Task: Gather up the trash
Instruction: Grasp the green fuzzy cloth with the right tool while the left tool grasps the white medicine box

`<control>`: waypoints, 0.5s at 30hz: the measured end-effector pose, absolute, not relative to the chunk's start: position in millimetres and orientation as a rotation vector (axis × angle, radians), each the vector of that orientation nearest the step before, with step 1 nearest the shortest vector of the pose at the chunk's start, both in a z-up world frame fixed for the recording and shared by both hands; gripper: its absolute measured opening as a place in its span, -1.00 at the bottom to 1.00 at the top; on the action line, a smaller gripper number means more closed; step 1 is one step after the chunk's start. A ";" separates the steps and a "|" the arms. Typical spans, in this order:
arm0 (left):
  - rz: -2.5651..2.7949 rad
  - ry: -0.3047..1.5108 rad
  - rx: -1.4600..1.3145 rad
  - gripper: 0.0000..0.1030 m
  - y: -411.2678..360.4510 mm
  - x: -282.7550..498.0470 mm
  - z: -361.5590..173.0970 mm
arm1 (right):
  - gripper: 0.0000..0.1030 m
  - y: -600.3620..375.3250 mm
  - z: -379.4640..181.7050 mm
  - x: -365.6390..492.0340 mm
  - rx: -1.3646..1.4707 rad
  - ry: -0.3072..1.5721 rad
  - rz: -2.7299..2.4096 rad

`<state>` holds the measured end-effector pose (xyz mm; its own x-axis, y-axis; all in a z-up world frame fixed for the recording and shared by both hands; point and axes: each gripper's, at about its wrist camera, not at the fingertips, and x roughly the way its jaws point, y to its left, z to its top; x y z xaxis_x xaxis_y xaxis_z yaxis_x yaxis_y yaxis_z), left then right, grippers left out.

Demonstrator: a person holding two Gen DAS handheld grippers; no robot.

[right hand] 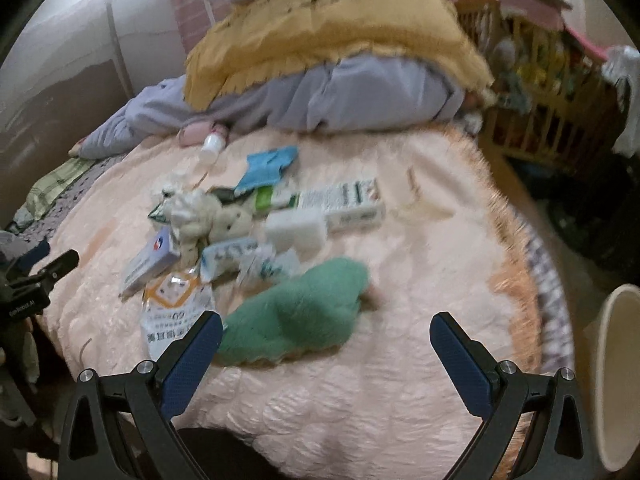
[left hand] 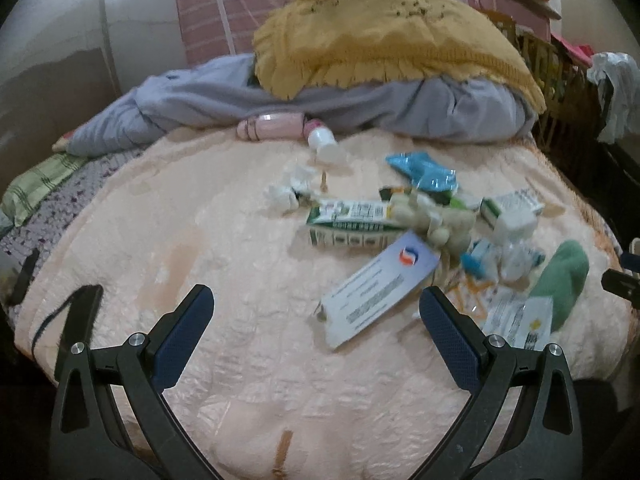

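Both grippers hover over the peach quilted bedspread [left hand: 240, 264], nothing collected by either yet. The left gripper [left hand: 316, 312] is spread wide and empty, the white-and-blue printed carton [left hand: 376, 292] lying between its fingertips, toward one o'clock. The right gripper [right hand: 326, 340] is just as wide and empty, the green fuzzy sock [right hand: 296, 312] touching its left finger at ten o'clock. The rest of the trash sits farther up: a green-and-white medicine box [left hand: 348, 220], a crumpled blue plastic wrapper [left hand: 424, 168], balled white tissue [left hand: 288, 192], and a small white bottle [left hand: 324, 144] at twelve. The risk, as I read it: the sock and the cream soft toy [right hand: 208, 216] lie among the litter, so a careless close could grab those, or snag bedspread, and flat cartons may slip.
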<state>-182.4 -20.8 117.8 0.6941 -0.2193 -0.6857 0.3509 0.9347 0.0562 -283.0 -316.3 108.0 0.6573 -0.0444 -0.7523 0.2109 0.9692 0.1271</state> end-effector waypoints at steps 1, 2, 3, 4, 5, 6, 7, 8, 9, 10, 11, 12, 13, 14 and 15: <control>-0.331 0.763 0.183 0.98 -19.4 -179.1 112.3 | 1.00 -317.2 103.2 -280.4 0.222 0.858 -0.140; -0.342 0.783 0.174 0.98 -19.5 -176.3 108.7 | 0.99 -318.1 97.8 -277.2 0.233 0.875 -0.136; -0.355 0.803 0.165 0.98 -19.8 -173.8 105.0 | 1.00 -318.8 93.7 -274.3 0.247 0.887 -0.128; -0.372 0.825 0.155 0.98 -22.1 -169.9 100.2 | 1.00 -320.9 88.3 -270.9 0.268 0.901 -0.121; -0.380 0.835 0.155 0.97 -24.8 -167.6 98.0 | 1.00 -322.1 84.1 -268.3 0.285 0.912 -0.117; -0.389 0.843 0.162 0.97 -29.1 -164.6 95.6 | 1.00 -323.8 79.9 -265.5 0.306 0.924 -0.111; -0.397 0.848 0.182 0.96 -35.7 -160.5 91.2 | 1.00 -325.1 76.4 -262.3 0.327 0.931 -0.104; -0.400 0.850 0.200 0.92 -40.8 -157.1 88.6 | 1.00 -326.8 72.2 -258.2 0.352 0.936 -0.096; -0.405 0.855 0.225 0.87 -47.4 -152.0 84.0 | 1.00 -328.2 69.6 -255.2 0.370 0.940 -0.091; -0.410 0.864 0.244 0.85 -51.7 -147.0 80.0 | 1.00 -330.5 67.0 -251.7 0.393 0.941 -0.082; -0.412 0.882 0.265 0.80 -57.0 -140.7 74.2 | 1.00 -331.7 65.3 -248.9 0.411 0.939 -0.073; -0.414 0.897 0.280 0.76 -61.0 -135.0 69.0 | 1.00 -333.7 62.8 -245.9 0.429 0.937 -0.066; -0.420 0.916 0.300 0.75 -66.1 -128.6 61.8 | 1.00 -335.9 59.4 -242.4 0.449 0.942 -0.060; -0.424 0.927 0.314 0.75 -68.4 -124.8 57.5 | 1.00 -336.7 57.5 -240.0 0.463 0.944 -0.055; -0.425 0.938 0.329 0.74 -70.9 -121.2 52.2 | 0.97 -338.3 54.7 -236.9 0.486 0.940 -0.043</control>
